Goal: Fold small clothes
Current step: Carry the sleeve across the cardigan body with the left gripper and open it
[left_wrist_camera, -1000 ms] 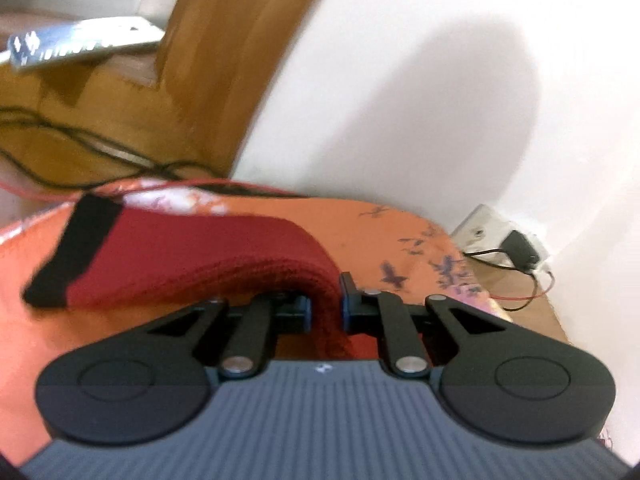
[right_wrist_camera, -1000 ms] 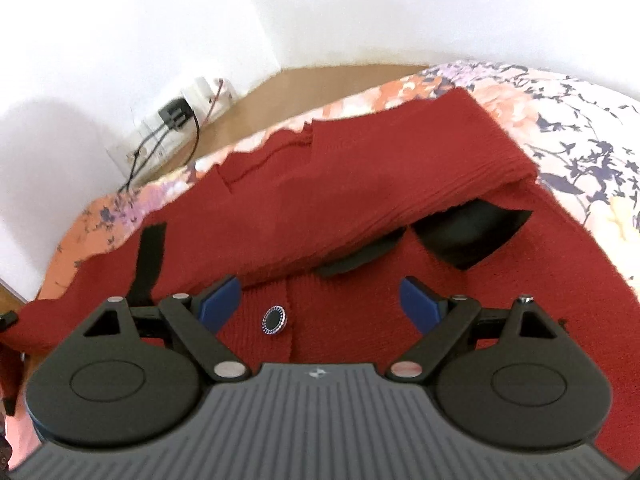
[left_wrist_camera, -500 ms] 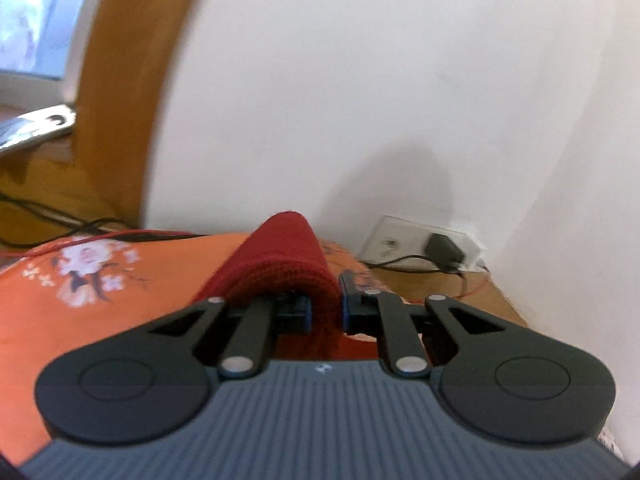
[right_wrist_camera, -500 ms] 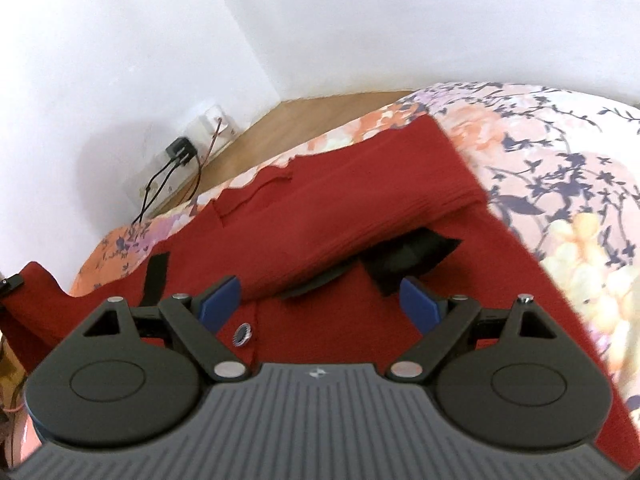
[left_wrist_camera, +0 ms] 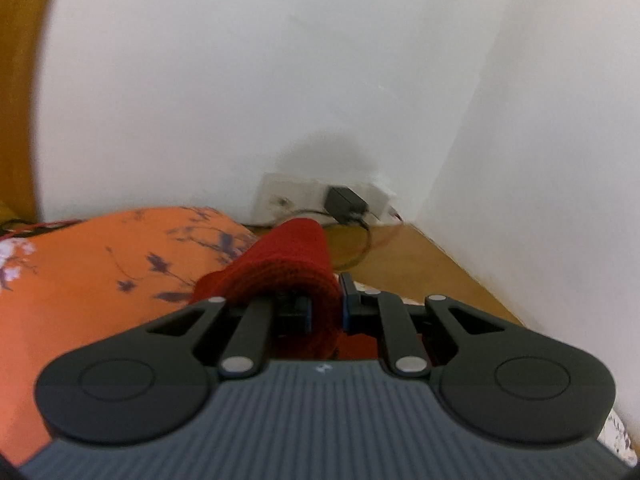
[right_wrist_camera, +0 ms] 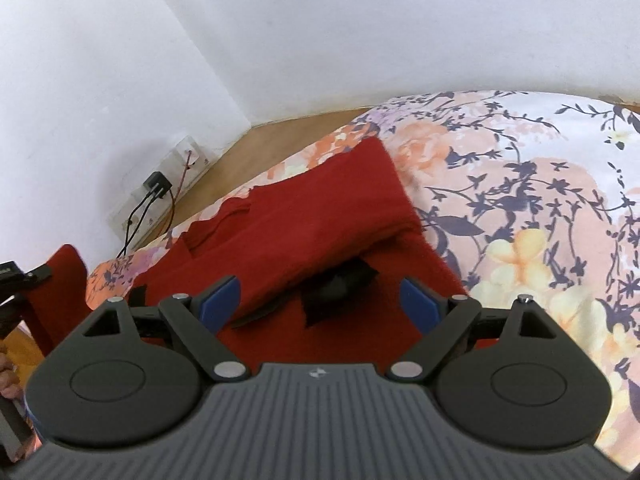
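A dark red knitted cardigan (right_wrist_camera: 320,220) w/ black trim lies spread on the bed, over a floral bedsheet (right_wrist_camera: 540,208) printed in orange, pink and navy. One sleeve is folded diagonally across the body of the garment; its black cuff (right_wrist_camera: 340,288) rests approx. mid-chest. A second strip of black trim (right_wrist_camera: 137,295) shows near the left edge of the red knit.

The left hand-held gripper (left_wrist_camera: 325,307) is clenched on a bunched fold of the same red knit (left_wrist_camera: 296,256); the fabric arches up over the jaws and hangs down between them. In the right wrist view that raised part of the knit shows at the far left edge, off the side of the bed.

The right hand-held gripper (right_wrist_camera: 320,305) is released, blue pads (right_wrist_camera: 219,298) wide apart, hovering above the folded sleeve and cuff, touching nothing.

Beyond the bed: brown wooden floor (right_wrist_camera: 304,124), white walls meeting at a corner, and a white wall socket strip (left_wrist_camera: 316,200) w/ a black plug adapter (left_wrist_camera: 345,203) and cables.
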Available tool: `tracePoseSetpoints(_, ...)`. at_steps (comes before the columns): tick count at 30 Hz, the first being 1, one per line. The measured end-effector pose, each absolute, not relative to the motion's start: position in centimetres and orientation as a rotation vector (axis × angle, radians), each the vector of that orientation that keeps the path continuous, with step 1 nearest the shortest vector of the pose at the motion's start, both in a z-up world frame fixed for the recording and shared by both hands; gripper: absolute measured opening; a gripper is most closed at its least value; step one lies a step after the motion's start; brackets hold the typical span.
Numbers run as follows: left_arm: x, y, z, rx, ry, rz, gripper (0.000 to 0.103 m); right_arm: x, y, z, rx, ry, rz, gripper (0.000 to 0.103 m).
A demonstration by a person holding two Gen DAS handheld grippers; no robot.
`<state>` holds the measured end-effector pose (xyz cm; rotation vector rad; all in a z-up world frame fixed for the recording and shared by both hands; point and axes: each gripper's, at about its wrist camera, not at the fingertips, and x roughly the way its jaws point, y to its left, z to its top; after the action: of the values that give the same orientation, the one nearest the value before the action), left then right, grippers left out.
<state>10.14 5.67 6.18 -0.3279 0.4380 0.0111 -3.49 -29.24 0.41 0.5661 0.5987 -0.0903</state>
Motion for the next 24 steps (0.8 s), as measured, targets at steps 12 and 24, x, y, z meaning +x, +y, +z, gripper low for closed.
tracePoseSetpoints(12,12.4,0.4,1.1,-0.234,0.583,-0.093,0.015,-3.8,-30.4,0.1,0.568,0.599,-0.116,0.091)
tracePoseSetpoints(24,12.9,-0.5,-2.1,-0.266,0.753,-0.198,0.043,-2.9,-29.9,0.0,0.557,0.627,-0.088,0.091)
